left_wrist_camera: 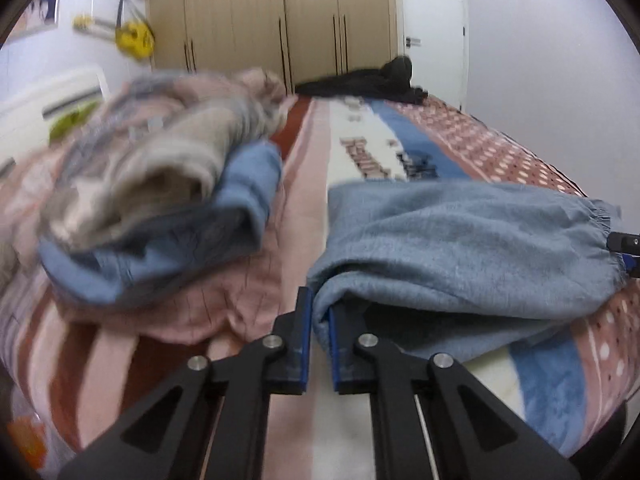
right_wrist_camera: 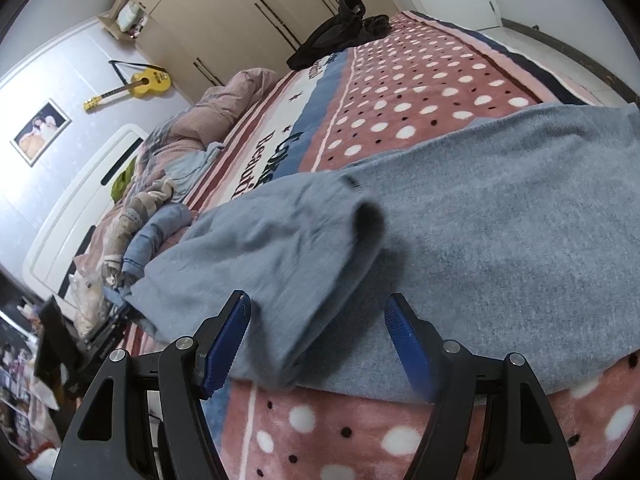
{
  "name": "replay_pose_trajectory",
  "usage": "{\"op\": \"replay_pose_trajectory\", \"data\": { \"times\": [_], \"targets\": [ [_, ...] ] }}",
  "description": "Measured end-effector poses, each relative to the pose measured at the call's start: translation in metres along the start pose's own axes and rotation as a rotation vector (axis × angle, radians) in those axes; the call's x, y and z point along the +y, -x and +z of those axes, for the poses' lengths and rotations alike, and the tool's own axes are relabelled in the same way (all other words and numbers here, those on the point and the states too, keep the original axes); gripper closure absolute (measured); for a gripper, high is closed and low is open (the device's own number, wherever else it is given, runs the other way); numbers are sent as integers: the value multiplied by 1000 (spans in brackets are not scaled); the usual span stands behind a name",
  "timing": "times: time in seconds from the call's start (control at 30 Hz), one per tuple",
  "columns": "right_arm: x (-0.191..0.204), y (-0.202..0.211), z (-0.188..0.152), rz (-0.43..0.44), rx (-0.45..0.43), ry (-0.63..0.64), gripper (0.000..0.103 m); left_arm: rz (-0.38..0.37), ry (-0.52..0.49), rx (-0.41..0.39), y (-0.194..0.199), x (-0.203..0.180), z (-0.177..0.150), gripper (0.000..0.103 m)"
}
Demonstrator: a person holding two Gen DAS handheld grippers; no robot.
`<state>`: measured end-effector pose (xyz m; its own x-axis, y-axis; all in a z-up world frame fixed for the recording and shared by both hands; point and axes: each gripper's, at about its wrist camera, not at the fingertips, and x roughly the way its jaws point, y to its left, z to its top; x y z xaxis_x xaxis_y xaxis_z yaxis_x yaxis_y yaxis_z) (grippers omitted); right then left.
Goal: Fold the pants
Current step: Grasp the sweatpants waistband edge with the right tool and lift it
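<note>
The grey-blue pants [left_wrist_camera: 460, 248] lie on the patterned bedspread [left_wrist_camera: 480, 148], folded over on themselves. My left gripper [left_wrist_camera: 320, 304] is shut on a fold of the pants at their near left edge. In the right wrist view the pants [right_wrist_camera: 480, 240] spread across the bed, with one leg end [right_wrist_camera: 304, 264] lying loose on top. My right gripper [right_wrist_camera: 318, 320] is open, its blue pads either side of that leg end, not gripping it. The right gripper's tip [left_wrist_camera: 624, 248] shows at the left view's far right edge, by the elastic cuff.
A heap of rumpled clothes and bedding [left_wrist_camera: 152, 184] lies left of the pants. Dark clothing [left_wrist_camera: 372, 84] sits at the far end of the bed. Wardrobes [left_wrist_camera: 272, 12], a door [left_wrist_camera: 436, 20] and a yellow guitar [right_wrist_camera: 140, 84] line the walls. Clutter sits at the bed's side [right_wrist_camera: 48, 340].
</note>
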<state>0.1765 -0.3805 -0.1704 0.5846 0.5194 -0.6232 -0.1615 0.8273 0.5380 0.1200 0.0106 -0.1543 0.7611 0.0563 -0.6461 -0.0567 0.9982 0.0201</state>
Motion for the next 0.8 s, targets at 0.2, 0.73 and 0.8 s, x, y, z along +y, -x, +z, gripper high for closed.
{"op": "replay_pose_trajectory", "data": {
  "times": [0.2,0.73,0.8],
  "targets": [
    [13,-21,5,47,52,26,35,-92,6,2,7,3,-5,34],
    [51,-45,91,0,5,140,95,-17,-47,1,-6,-12,8,87],
    [52,-51,94,-21,28,146,94,-30,-75,33,-8,-12,-2,86]
  ]
}}
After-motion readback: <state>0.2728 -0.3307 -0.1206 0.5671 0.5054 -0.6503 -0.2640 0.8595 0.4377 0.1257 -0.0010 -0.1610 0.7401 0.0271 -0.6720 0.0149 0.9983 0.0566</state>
